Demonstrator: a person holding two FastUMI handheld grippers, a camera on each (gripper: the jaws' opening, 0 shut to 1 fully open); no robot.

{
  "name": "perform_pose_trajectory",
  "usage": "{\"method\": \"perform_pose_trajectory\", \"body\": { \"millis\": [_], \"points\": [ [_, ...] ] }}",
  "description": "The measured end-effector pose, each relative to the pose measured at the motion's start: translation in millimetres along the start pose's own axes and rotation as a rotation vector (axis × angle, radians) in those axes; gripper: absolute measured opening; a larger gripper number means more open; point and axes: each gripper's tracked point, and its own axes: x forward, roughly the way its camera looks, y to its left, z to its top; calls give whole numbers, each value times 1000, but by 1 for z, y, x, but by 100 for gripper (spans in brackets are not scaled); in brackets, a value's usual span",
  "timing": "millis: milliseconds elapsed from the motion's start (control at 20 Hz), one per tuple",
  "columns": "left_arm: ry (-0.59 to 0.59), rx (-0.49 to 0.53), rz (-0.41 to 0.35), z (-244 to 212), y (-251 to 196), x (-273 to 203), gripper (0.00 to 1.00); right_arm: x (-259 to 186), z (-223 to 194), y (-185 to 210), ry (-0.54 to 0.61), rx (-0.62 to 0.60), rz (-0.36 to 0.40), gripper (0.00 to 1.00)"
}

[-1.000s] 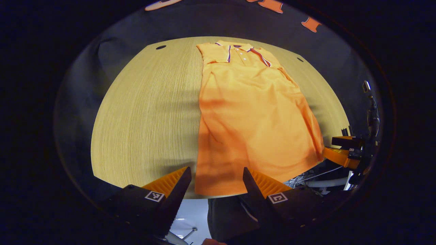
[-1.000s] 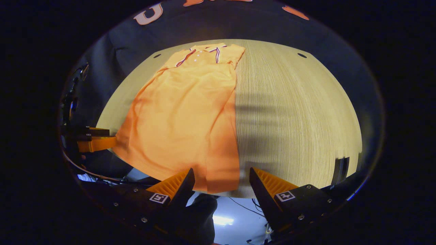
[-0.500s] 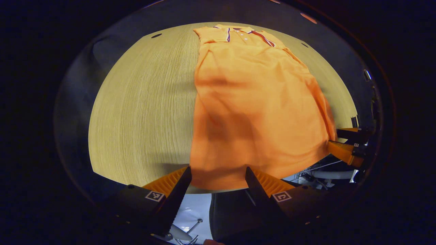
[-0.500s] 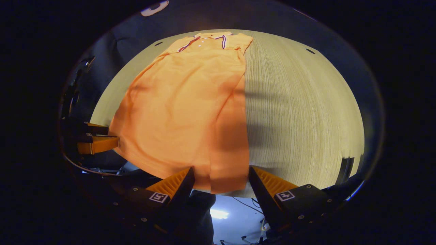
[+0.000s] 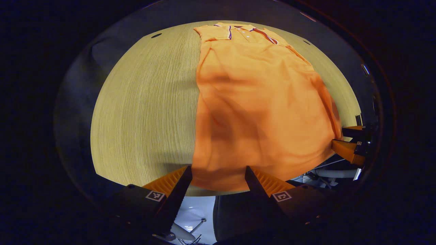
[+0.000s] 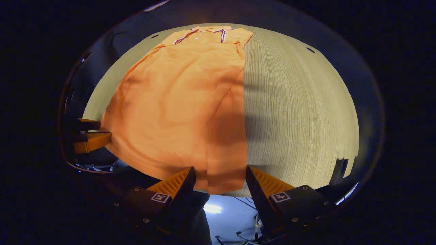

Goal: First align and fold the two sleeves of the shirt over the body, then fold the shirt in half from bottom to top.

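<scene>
An orange polo shirt (image 5: pixel 262 102) (image 6: pixel 180 102) lies flat on the light wooden table (image 5: pixel 143 109) (image 6: pixel 299 109), collar at the far end, both sleeves folded in over the body. Its hem reaches the near table edge. My left gripper (image 5: pixel 218 170) is open, its fingers standing either side of the hem's left corner, not pressing on the cloth. My right gripper (image 6: pixel 219 170) is open too, straddling the hem's right corner. Each gripper also appears far off in the other's view: the right gripper (image 5: pixel 351 143) and the left gripper (image 6: pixel 88 139).
Dark cloth walls surround the round-edged table. Small dark holes (image 5: pixel 156 35) (image 6: pixel 310 50) mark the tabletop near its far corners. Below the near edge I see floor, cables (image 6: pixel 238 234) and a chair base (image 5: pixel 190 228).
Both grippers have moved forward and lower toward the shirt's hem; the shirt looms larger and the hem corners now sit between the open fingers. The shirt itself has not shifted.
</scene>
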Motion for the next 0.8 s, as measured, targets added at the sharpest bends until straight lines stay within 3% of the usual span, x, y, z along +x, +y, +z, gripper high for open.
{"method": "perform_pose_trajectory", "body": {
  "millis": [50, 100, 200, 250, 300, 350, 600, 700, 800],
  "points": [
    [6, -5, 2, -1, 0, 0, 98, 0, -2, -3, 15, 33, -8, 89],
    [9, -18, 4, 1, -1, 0, 98, 0, -2, -5, 28, 67, -13, 77],
    [13, -27, -5, 3, -7, 1, 79, 0, -3, -7, 46, 93, -8, 50],
    [15, -15, -16, 4, -12, 2, 55, -1, -1, -3, 41, 106, 11, 41],
    [17, -11, -27, 5, -17, 0, 40, 1, -3, 4, 43, 112, 29, 18],
    [27, -7, -23, 4, -18, 4, 7, 0, -2, 5, 36, 94, 39, 17],
    [38, -5, -35, 9, -18, 0, 5, -7, -2, 22, 21, 88, 89, 17],
    [35, 15, -33, 12, -17, 0, 5, 0, 4, 20, -2, 97, 93, 0],
    [16, 12, -46, 17, -20, 0, 5, 0, -1, 21, 25, 125, 106, 0]
  ]
}}
